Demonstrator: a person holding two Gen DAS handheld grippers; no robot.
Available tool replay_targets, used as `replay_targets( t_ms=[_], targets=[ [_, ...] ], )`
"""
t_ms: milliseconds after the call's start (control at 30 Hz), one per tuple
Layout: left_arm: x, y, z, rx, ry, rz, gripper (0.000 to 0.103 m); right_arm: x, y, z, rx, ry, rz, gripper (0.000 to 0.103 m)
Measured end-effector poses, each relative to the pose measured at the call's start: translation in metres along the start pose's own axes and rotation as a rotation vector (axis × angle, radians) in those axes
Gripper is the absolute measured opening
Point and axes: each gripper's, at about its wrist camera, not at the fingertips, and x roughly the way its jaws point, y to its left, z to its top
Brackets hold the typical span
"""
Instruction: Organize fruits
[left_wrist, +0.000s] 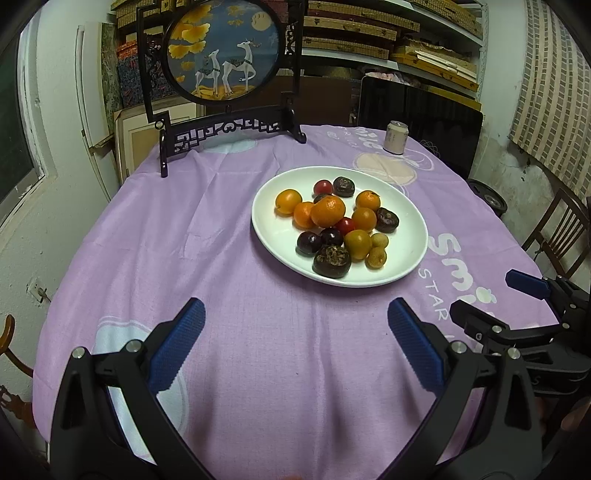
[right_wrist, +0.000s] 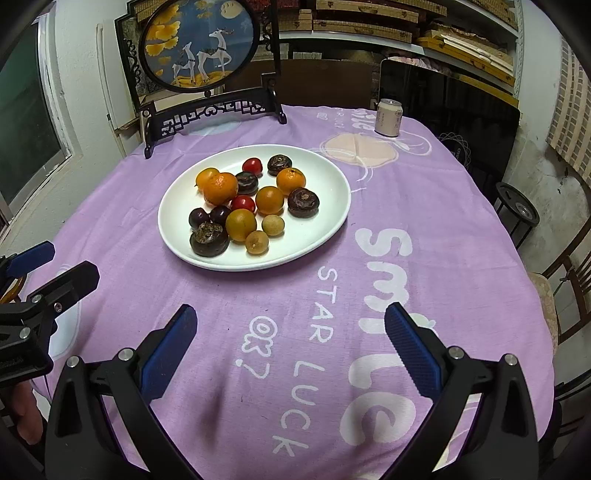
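Note:
A white oval plate (left_wrist: 273, 236) (right_wrist: 325, 229) on the purple tablecloth holds several mixed fruits: orange tangerines (left_wrist: 328, 211) (right_wrist: 220, 188), red cherry tomatoes (left_wrist: 322, 187) (right_wrist: 252, 165), dark brown water chestnuts (left_wrist: 331, 261) (right_wrist: 209, 240), dark plums (left_wrist: 308, 243) (right_wrist: 198, 218) and small yellow-brown longans (left_wrist: 376, 257) (right_wrist: 256, 242). My left gripper (left_wrist: 295, 339) is open and empty, above the cloth in front of the plate. My right gripper (right_wrist: 290, 339) is open and empty, in front of and to the right of the plate. Each gripper shows at the edge of the other's view.
A pale drink can (left_wrist: 396, 137) (right_wrist: 388, 118) stands at the back right of the table. A black carved stand with a round deer painting (left_wrist: 221, 48) (right_wrist: 199, 44) stands at the back left. A wooden chair (left_wrist: 557, 236) (right_wrist: 569, 288) is off the right edge.

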Motion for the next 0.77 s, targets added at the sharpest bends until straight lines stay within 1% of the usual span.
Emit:
replay_targets(
  t_ms=[533, 767],
  targets=[
    [0.0044, 0.0, 0.0007, 0.0, 0.029, -0.021, 0.101, 0.0035, 0.008, -0.001, -0.007, 0.009, 0.007, 0.102],
    [0.0048, 0.0013, 0.0004, -0.01, 0.036, -0.018, 0.101, 0.0035, 0.008, -0.0006, -0.007, 0.008, 0.008, 0.102]
  ],
)
